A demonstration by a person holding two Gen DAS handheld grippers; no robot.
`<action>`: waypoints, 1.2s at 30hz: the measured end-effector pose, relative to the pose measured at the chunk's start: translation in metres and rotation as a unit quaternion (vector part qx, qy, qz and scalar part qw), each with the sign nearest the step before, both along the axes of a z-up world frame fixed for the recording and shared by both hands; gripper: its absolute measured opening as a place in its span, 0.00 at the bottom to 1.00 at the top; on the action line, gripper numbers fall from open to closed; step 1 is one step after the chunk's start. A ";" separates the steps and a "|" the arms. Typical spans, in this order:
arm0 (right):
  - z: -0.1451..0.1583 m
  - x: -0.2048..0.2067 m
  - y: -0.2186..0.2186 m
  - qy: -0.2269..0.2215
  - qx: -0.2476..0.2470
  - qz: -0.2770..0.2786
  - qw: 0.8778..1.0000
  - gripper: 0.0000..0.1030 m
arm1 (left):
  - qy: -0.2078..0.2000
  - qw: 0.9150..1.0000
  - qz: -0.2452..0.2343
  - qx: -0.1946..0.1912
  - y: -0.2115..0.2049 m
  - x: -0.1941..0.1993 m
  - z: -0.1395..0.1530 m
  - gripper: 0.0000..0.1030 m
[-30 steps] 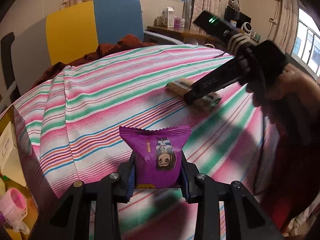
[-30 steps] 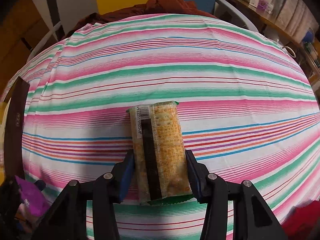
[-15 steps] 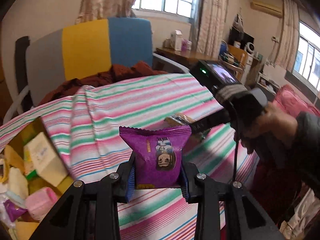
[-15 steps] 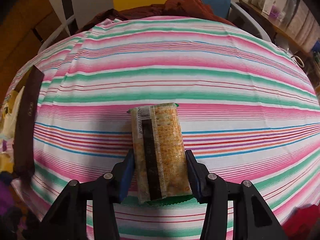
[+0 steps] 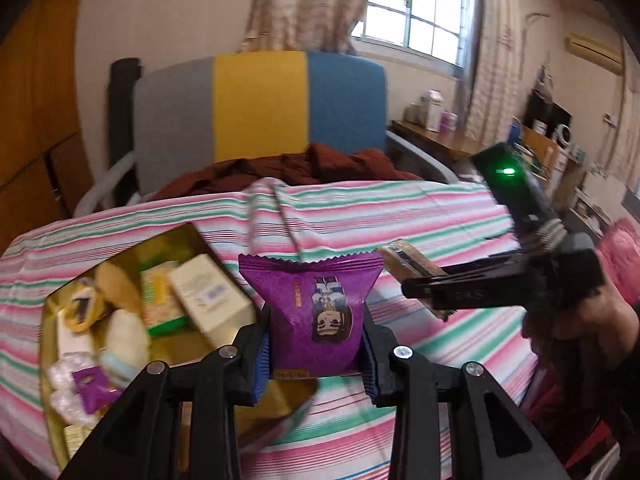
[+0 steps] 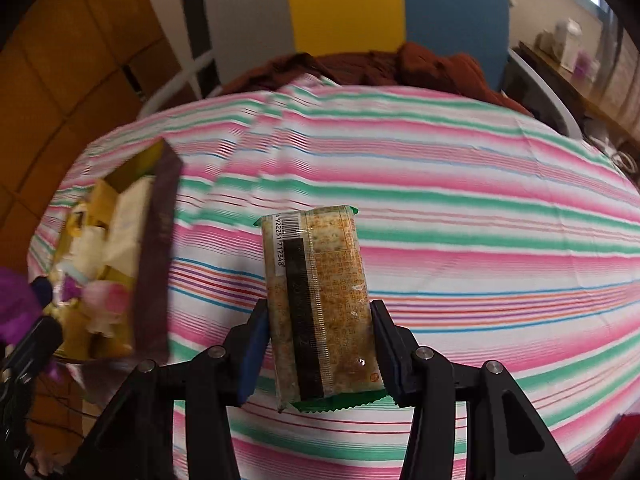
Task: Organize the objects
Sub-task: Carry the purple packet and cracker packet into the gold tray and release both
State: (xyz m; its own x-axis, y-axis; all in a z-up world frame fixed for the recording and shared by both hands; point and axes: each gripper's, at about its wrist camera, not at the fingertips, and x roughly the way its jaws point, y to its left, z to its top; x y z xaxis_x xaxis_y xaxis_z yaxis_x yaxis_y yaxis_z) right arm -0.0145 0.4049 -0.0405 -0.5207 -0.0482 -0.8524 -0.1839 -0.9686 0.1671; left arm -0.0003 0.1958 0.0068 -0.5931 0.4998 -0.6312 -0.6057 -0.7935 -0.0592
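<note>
My left gripper (image 5: 314, 344) is shut on a purple snack packet (image 5: 312, 300) with a cartoon face, held above the striped cloth just right of the gold box (image 5: 52, 344). My right gripper (image 6: 318, 356) is shut on a long cracker packet (image 6: 320, 300) with a barcode and a dark stripe. In the left wrist view the right gripper (image 5: 432, 292) shows at the right with the cracker packet (image 5: 408, 264) in it, held by a hand (image 5: 576, 320). The gold box (image 6: 156, 248) lies to the left in the right wrist view, filled with several small items.
A pink, green and white striped cloth (image 6: 440, 208) covers the table. A dark red garment (image 5: 304, 168) lies at its far edge before a grey, yellow and blue chair back (image 5: 260, 108). A wooden desk with cartons (image 5: 436, 136) stands at the back right.
Both grippers have swung left with their packets still held. The gold box with its contents has come into fuller view at the left of both views.
</note>
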 end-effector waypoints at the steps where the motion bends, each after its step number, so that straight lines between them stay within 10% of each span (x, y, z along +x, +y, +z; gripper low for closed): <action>1: 0.003 -0.002 -0.008 0.006 -0.003 0.005 1.000 0.48 | 0.000 1.000 0.007 0.000 -0.004 -0.003 0.000 0.35; 22: 0.026 -0.036 -0.138 0.044 -0.052 0.110 0.992 0.48 | -0.010 0.988 0.154 0.009 -0.115 -0.041 -0.005 0.35; 36: 0.013 -0.057 -0.171 0.031 -0.051 0.133 0.989 0.60 | -0.090 0.975 0.195 0.053 -0.153 -0.106 -0.017 0.46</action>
State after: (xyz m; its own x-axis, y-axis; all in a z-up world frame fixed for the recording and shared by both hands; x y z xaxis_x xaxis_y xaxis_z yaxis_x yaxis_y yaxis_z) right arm -0.0716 0.2337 -0.0280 -0.5289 -0.2743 -0.8032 0.0879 -0.9589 0.2696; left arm -0.1060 0.0429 -0.0104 -0.6358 0.3265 -0.6994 -0.2315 -0.9451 -0.2308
